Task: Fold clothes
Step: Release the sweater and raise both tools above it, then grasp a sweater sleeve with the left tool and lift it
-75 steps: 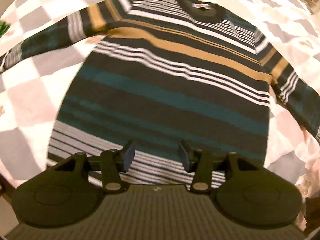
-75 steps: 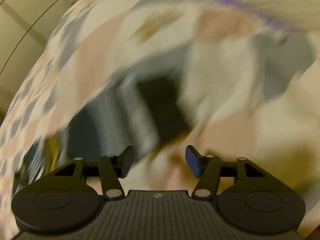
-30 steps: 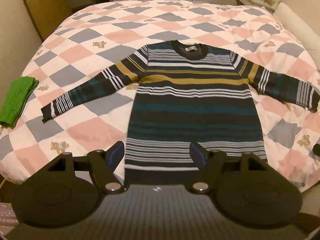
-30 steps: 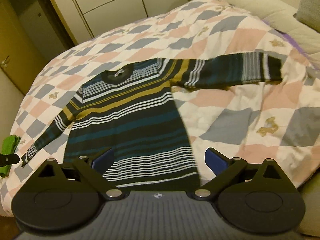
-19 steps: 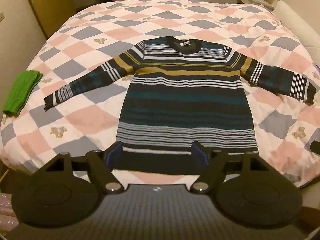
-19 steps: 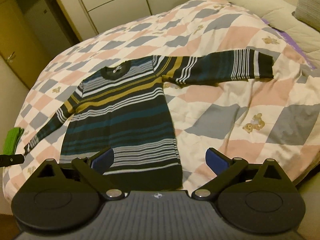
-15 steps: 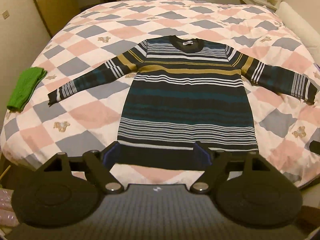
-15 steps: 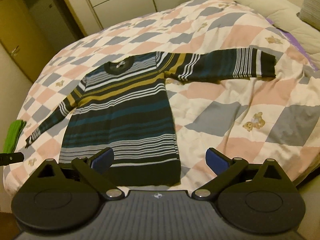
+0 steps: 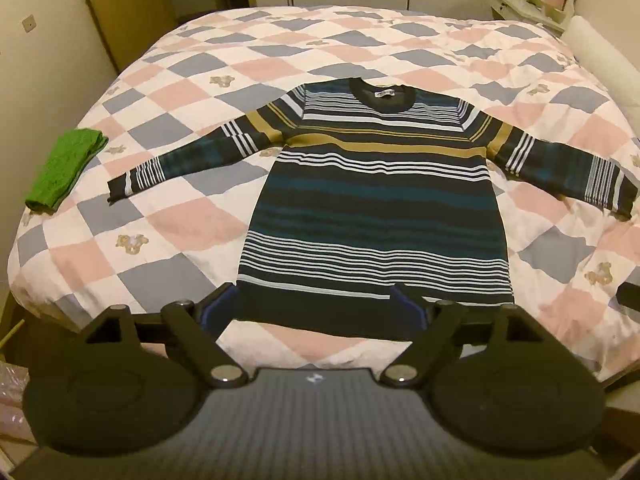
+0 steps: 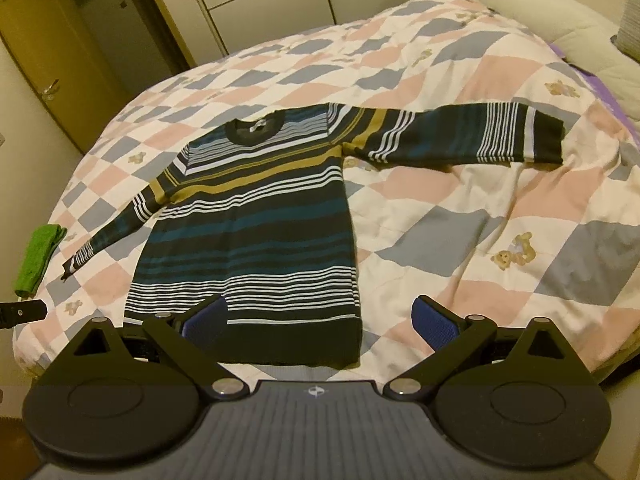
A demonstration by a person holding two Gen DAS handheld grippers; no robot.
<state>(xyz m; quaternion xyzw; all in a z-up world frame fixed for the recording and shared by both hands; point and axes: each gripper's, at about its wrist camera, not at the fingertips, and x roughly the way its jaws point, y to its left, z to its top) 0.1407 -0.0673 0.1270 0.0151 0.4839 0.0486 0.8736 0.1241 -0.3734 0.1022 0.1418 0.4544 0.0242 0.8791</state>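
Observation:
A striped sweater [image 9: 376, 208] in dark blue, teal, white and mustard lies flat on the bed, front up, collar at the far end and both sleeves spread out to the sides. From the right wrist view the sweater [image 10: 248, 232] sits left of centre with its right sleeve stretched toward the pillows. My left gripper [image 9: 312, 312] hovers open off the foot of the bed, just short of the hem, holding nothing. Open as well, my right gripper [image 10: 318, 320] hangs near the hem's right corner with nothing between its blue pads.
The bed carries a checked pink, grey and white quilt [image 9: 180, 216]. A folded green cloth [image 9: 64, 168] lies at the left edge. Pillows [image 10: 560, 28] sit at the right. Wardrobe doors and a wooden door [image 9: 120, 4] stand behind the bed.
Both grippers have pulled back and away from the sweater, so the whole garment and bed now show. Their jaws opened wider. The sweater has not moved.

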